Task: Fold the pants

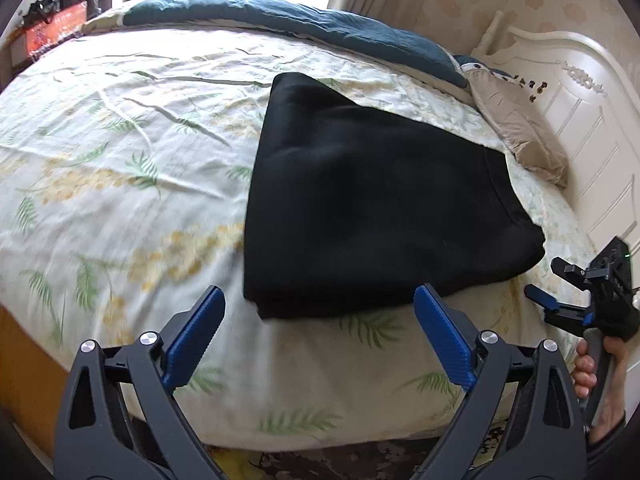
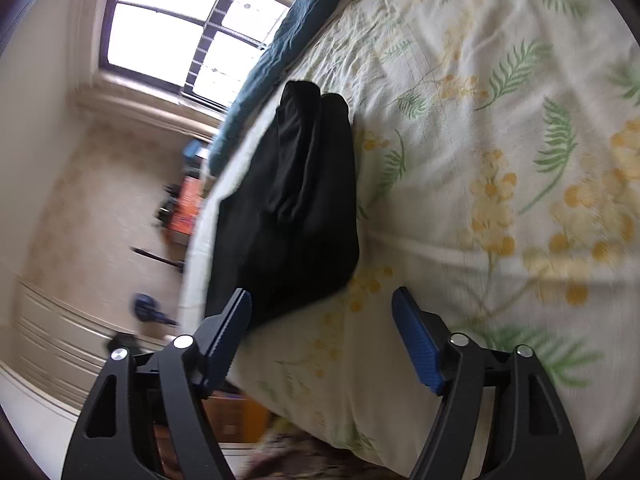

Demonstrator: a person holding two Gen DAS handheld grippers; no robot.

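The black pants [image 1: 372,200] lie folded into a compact stack on the floral bedsheet [image 1: 120,152]. My left gripper [image 1: 320,300] is open and empty, just short of the stack's near edge. My right gripper [image 1: 540,280] shows at the far right of the left wrist view, held in a hand beside the bed. In the right wrist view, which is rolled sideways, the right gripper [image 2: 322,300] is open and empty, with the pants [image 2: 292,208] just ahead of its left finger on the sheet [image 2: 500,160].
A dark teal quilt [image 1: 300,28] lies bunched along the far side of the bed. A beige pillow [image 1: 516,128] and a white headboard [image 1: 580,92] are at the right. A bright window [image 2: 180,36] and an orange box [image 1: 56,28] stand beyond the bed.
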